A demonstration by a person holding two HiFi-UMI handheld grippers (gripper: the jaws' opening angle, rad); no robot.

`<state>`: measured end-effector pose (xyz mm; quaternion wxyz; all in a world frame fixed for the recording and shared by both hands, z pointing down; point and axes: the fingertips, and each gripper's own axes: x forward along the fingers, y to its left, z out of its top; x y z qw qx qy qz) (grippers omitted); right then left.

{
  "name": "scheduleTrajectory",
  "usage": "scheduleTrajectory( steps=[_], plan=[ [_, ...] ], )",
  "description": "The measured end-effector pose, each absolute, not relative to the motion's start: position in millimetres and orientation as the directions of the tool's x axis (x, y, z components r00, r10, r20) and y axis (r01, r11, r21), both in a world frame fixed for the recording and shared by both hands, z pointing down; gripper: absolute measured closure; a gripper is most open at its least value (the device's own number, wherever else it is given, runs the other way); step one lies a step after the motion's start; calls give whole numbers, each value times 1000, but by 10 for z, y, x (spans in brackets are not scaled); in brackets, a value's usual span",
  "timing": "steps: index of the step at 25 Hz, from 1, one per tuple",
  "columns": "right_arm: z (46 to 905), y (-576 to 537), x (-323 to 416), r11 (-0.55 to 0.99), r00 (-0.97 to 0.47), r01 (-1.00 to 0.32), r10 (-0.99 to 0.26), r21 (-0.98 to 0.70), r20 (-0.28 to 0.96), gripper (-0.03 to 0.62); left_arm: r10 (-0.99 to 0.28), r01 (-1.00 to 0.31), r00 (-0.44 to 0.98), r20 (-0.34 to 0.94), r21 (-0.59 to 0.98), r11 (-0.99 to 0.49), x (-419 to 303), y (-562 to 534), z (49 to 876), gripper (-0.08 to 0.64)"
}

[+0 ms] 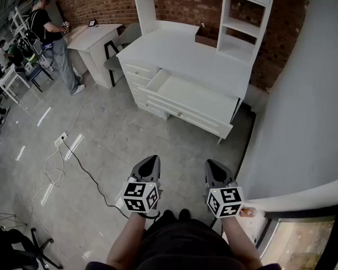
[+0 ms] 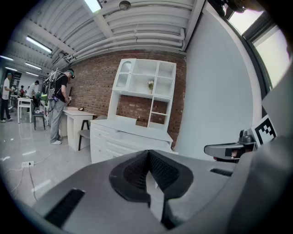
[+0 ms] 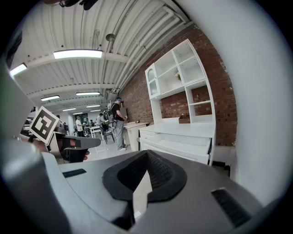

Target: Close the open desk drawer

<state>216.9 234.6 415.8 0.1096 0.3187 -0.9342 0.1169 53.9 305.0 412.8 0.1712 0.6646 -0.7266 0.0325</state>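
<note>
- Drawer [image 1: 193, 97]: pulled well out of the front of the white surface [image 1: 183, 53], upper row, right of centre. Looks empty inside. Not yet touched.
- Step in hand, as I judge it: the approach. Both tools are well apart from the surface, with bare floor [image 1: 108, 140] between them.
- Left tool [image 1: 152, 160]: jaw tips meet, nothing between them. Held low in front of the person, pointing toward the surface.
- Right tool [image 1: 213, 163]: same, tips together and empty. It sits beside the left one, nearer the white wall [image 1: 303, 108].
- Next move, as I judge it: walk up, set one closed tool flat against the drawer front, and push straight in. No grasp is needed. Push near the middle of the front so the drawer does not skew on its runners.
- Head view only: the drawer's open top and how far out it stands; a cable [image 1: 82, 167] across the floor on the left, off the direct path.
- Right tool's view only: the drawer front seen side-on, jutting past the row below.
- Left tool's view only: the shelf unit [image 2: 145, 87] on top of the surface at full height, and a person [image 2: 58, 105] standing at a second table.
</note>
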Motion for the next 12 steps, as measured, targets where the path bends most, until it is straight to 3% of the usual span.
scheduleTrajectory(
  steps=[12],
  plan=[
    [4231, 2299, 2318, 747, -763, -637, -578, -189, 289, 588, -947, -976, -74, 314, 173, 134, 552, 3094, 4216, 551]
  ],
)
